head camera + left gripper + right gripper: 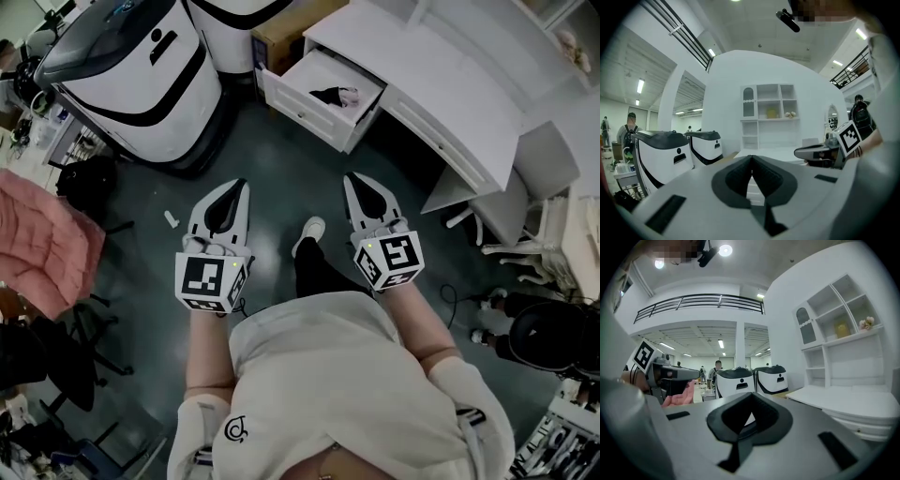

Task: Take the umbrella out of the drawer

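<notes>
Hovering short of open drawer (302,111) — both grippers empty, jaws pressed together; umbrella (328,95) at 12 o'clock from nearer right gripper (352,180) (1 o'clock from left gripper (243,186)), well apart.

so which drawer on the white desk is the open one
The drawer at the left end of the desk, nearest the white machines: it is pulled out with the umbrella lying inside. The fronts along the curved edge are shut.

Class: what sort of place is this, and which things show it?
Probably a robotics test hall: a white desk with an open drawer staged beside bulky white-and-black machines, under a black-railed mezzanine.
</notes>
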